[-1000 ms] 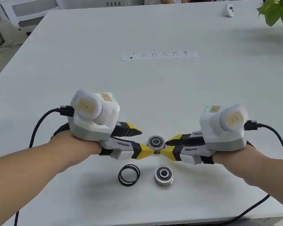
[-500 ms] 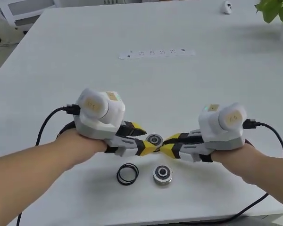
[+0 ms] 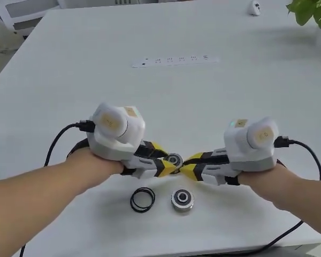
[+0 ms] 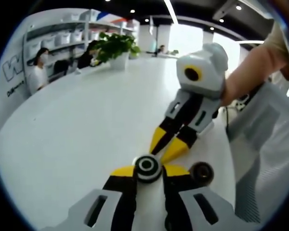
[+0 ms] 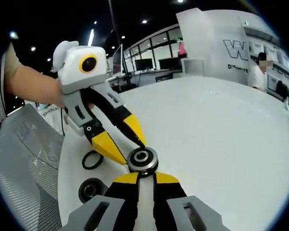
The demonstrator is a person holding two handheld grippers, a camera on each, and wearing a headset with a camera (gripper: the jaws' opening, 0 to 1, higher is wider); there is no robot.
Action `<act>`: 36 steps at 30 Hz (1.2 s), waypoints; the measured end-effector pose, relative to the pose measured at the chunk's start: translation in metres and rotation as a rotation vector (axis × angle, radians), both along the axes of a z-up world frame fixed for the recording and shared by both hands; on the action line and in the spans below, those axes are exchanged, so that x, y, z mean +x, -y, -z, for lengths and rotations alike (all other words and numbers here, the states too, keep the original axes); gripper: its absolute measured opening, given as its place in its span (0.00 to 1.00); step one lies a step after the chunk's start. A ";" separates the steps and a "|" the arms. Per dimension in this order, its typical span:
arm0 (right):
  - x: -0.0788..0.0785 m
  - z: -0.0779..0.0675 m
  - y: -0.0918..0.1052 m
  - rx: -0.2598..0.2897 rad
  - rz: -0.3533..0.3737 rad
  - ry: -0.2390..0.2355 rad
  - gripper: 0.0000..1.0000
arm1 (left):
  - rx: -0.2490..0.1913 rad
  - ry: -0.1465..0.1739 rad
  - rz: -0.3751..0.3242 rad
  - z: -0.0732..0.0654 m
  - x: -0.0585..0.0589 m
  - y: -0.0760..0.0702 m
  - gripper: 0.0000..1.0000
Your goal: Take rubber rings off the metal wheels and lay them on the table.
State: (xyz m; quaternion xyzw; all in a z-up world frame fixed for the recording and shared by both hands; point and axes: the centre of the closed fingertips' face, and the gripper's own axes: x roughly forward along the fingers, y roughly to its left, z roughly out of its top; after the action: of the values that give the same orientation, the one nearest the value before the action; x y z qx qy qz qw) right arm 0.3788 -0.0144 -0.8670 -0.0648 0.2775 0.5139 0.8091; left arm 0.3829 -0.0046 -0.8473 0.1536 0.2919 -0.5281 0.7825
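The left gripper (image 3: pixel 167 166) jaws clamp the hard, probably light wheel (image 3: pixel 175 159), held at 12 o'clock of the second wheel (image 3: pixel 182 198); the right gripper (image 3: pixel 187 162) jaws, closure unclear, should nip its likely soft, stretchy ring (image 5: pixel 130 161) at the rim

Your left gripper (image 3: pixel 168 165) and right gripper (image 3: pixel 186 163) are white, with black jaws tipped yellow; the metal wheel (image 3: pixel 175 160) between them is silver ringed in black. On the white table (image 3: pixel 203 101), the rubber rings (image 3: pixel 143 199) at its 7 o'clock are black, and the second wheel (image 3: pixel 182 198) at 6 o'clock is silver and dark.
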 end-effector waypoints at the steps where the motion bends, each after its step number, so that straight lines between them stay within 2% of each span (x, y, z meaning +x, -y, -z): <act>1: 0.000 0.000 0.000 0.001 0.001 0.000 0.06 | 0.002 0.000 0.000 0.001 0.000 0.000 0.21; 7: 0.001 0.000 0.000 0.004 0.000 -0.002 0.06 | -0.007 0.004 -0.013 0.001 0.004 0.003 0.16; 13: 0.000 0.000 0.000 0.003 0.002 -0.006 0.05 | 0.016 0.046 -0.005 0.002 0.004 0.004 0.14; 20: 0.001 0.000 0.001 0.004 0.016 -0.003 0.04 | 0.018 0.065 -0.026 0.003 0.003 0.004 0.14; 23: 0.004 0.001 0.002 -0.008 0.033 -0.002 0.00 | 0.014 0.070 -0.036 0.004 0.003 0.004 0.13; 28: 0.004 0.001 0.002 -0.007 0.050 -0.005 0.00 | 0.029 0.079 -0.041 0.004 0.002 0.004 0.13; 31: 0.005 0.001 0.002 -0.009 0.060 -0.007 0.00 | 0.044 0.099 -0.039 0.004 0.002 0.003 0.13; 36: 0.005 0.001 0.003 -0.009 0.073 -0.017 0.00 | 0.040 0.107 -0.052 0.003 0.002 0.002 0.12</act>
State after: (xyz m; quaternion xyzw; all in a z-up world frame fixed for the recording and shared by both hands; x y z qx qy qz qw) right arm 0.3841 -0.0169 -0.8678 -0.0537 0.2890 0.4833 0.8247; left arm 0.3850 -0.0068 -0.8507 0.1896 0.2639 -0.4927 0.8073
